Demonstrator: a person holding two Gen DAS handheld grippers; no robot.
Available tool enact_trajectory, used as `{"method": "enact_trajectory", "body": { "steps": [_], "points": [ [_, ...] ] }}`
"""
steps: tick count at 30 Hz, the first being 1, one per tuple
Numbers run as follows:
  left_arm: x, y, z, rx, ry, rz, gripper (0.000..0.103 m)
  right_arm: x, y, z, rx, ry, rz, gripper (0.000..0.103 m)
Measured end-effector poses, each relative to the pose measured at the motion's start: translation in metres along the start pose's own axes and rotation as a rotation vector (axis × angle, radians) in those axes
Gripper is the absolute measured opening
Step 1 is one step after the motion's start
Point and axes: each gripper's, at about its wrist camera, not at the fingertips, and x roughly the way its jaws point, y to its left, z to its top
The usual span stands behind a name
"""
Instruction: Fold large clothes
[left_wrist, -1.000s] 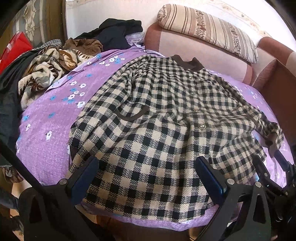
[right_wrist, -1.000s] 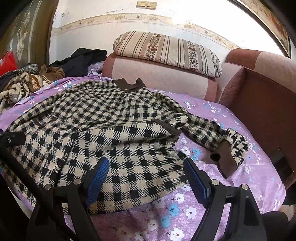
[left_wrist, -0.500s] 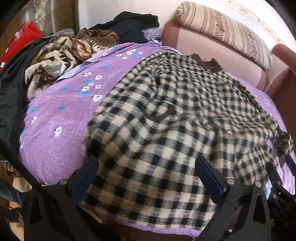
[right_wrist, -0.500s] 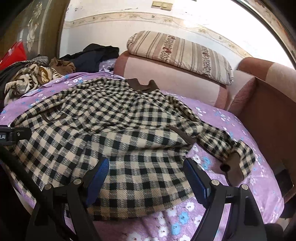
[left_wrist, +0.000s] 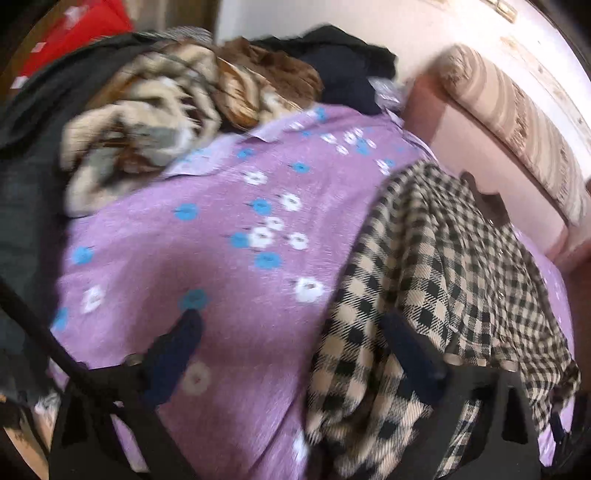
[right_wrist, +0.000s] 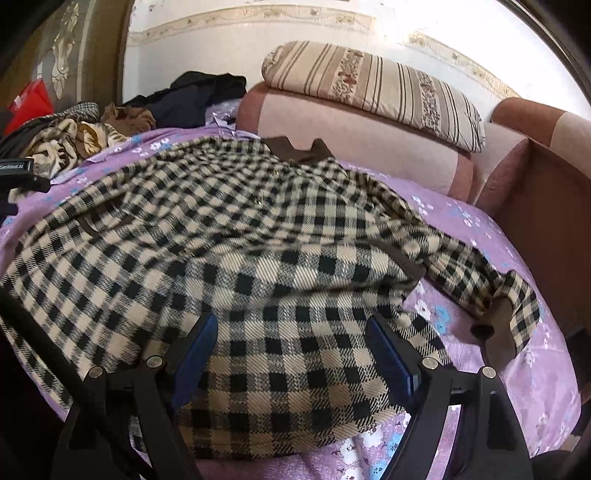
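Observation:
A black-and-beige checked coat (right_wrist: 229, 243) with a brown collar lies spread flat on the purple flowered sheet (right_wrist: 461, 221). Its right sleeve (right_wrist: 509, 295) stretches out to the right, its brown cuff lining showing. My right gripper (right_wrist: 291, 354) is open just above the coat's lower hem. In the blurred left wrist view the coat (left_wrist: 443, 266) lies at the right, and my left gripper (left_wrist: 291, 339) is open over the sheet (left_wrist: 221, 258) at the coat's left edge, its right finger over the checked cloth.
A heap of other clothes (left_wrist: 155, 110) lies at the sheet's far left, also in the right wrist view (right_wrist: 92, 133). A striped pillow (right_wrist: 373, 88) rests on the pink sofa back (right_wrist: 351, 133). A brown armrest (right_wrist: 546, 206) stands at the right.
My left gripper has swung left, off the coat's hem, toward its left edge and the bare sheet. My right gripper has moved forward over the lower hem. The coat lies as before.

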Motion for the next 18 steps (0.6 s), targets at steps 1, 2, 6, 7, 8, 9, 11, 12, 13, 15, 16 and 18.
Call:
{"method": "enact_trajectory", "body": {
  "steps": [1,2,6,7,8,9,11,12,13,15,16,18],
  "points": [
    [0.007,-0.003,0.001,0.008,0.027,-0.01,0.07,0.002,-0.001,-0.001,0.001,0.004,-0.004,0.086],
    [0.019,-0.006,0.002,0.017,0.067,-0.029,0.064,0.003,-0.002,-0.001,0.002,0.007,-0.006,0.086],
    [0.043,-0.028,-0.004,0.09,0.097,-0.033,0.056,0.008,-0.004,-0.003,0.001,0.016,-0.012,0.086],
    [0.043,-0.037,-0.007,0.131,0.089,-0.039,0.032,0.009,-0.003,-0.003,0.0,0.018,-0.014,0.086],
    [0.043,-0.041,-0.008,0.147,0.098,-0.058,0.012,0.01,-0.003,-0.004,-0.002,0.02,-0.017,0.086],
    [0.044,-0.044,-0.007,0.153,0.111,-0.065,0.005,0.011,-0.003,-0.004,-0.005,0.022,-0.02,0.086],
    [0.038,-0.045,-0.002,0.171,0.087,-0.016,0.005,0.013,-0.003,-0.005,-0.01,0.027,-0.026,0.086],
    [0.036,-0.044,0.003,0.175,0.073,0.013,0.004,0.014,-0.003,-0.005,-0.012,0.027,-0.029,0.086],
    [0.033,-0.04,0.012,0.17,0.054,0.056,0.004,0.014,-0.004,-0.006,-0.012,0.026,-0.032,0.086],
    [0.029,-0.029,0.033,0.153,0.007,0.148,0.003,0.016,-0.006,-0.006,-0.01,0.027,-0.035,0.086],
    [0.026,-0.021,0.046,0.139,-0.021,0.196,0.003,0.017,-0.006,-0.006,-0.009,0.03,-0.034,0.086],
    [0.022,-0.006,0.068,0.107,-0.053,0.246,0.003,0.019,-0.007,-0.007,-0.007,0.037,-0.034,0.086]
  ]
}}
